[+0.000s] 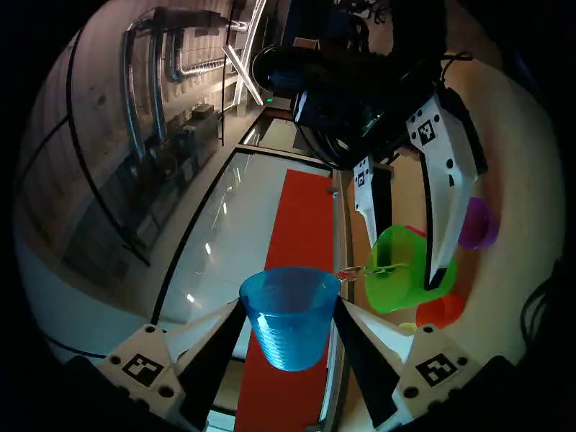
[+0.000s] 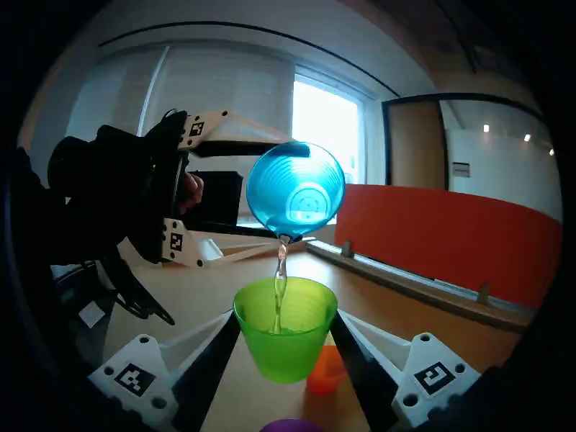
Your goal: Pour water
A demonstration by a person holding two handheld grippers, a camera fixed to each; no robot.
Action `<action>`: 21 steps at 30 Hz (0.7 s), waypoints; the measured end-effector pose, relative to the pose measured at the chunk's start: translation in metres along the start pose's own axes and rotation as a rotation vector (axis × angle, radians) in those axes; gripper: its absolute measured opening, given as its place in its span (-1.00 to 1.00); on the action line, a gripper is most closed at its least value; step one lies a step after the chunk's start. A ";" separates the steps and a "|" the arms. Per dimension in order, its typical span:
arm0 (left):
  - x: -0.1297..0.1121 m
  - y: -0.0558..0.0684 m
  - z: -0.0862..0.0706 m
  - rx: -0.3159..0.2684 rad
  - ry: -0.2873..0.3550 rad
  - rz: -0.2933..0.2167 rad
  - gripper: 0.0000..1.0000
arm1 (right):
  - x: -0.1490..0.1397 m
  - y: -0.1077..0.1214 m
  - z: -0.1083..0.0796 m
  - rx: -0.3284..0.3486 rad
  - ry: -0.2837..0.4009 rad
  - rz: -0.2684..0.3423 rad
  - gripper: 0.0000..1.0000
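We see water (image 2: 279, 277) falling in a thin stream from the low rim of the blue cup (image 2: 295, 189) into the green cup (image 2: 286, 338); the blue cup is tipped hard over and hangs above the green one; the rims are apart and the stream drops near the middle of the green mouth, clear of its edge.

Room around them: an orange cup (image 2: 325, 369) sits just beside the green cup on its far side; a purple cup (image 2: 288, 426) is cut by the bottom edge; right of the cups the wooden table (image 2: 403, 317) is bare up to a low rail (image 2: 403, 277) and an orange partition (image 2: 446, 237).

The right gripper view looks level across the table to a bright window (image 2: 327, 140) and catches a hand (image 2: 189, 191) on the left gripper (image 2: 291, 191); the left gripper view looks down past the table edge onto a red strip (image 1: 299, 237) and pale glossy floor (image 1: 230, 230); there the purple cup stands well apart from the green one, and a small yellow thing (image 1: 407, 328) sits by the orange cup, too small to tell.

The left gripper is part-way open, both fingers pressed on the blue cup's sides; the right gripper (image 2: 286, 317) is likewise part-way open, both fingers clamped on the green cup just under its rim.
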State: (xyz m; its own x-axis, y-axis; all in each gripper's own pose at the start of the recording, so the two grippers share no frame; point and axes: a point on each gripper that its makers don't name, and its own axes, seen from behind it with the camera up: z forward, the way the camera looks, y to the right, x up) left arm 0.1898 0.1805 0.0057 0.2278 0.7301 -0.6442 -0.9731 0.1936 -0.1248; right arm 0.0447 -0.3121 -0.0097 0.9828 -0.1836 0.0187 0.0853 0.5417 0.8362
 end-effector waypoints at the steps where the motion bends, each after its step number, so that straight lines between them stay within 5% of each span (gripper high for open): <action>1: 0.000 0.000 0.000 -0.001 -0.001 0.005 0.71 | 0.000 0.000 0.000 0.000 0.000 0.000 0.77; 21: 0.002 -0.007 0.001 0.009 -0.002 0.119 0.70 | 0.001 0.000 -0.001 -0.005 0.004 -0.005 0.77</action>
State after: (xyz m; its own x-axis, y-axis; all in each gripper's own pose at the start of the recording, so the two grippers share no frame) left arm 0.1968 0.1816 0.0056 0.1110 0.7497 -0.6524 -0.9929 0.1116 -0.0408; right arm 0.0459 -0.3115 -0.0102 0.9830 -0.1830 0.0123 0.0909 0.5446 0.8338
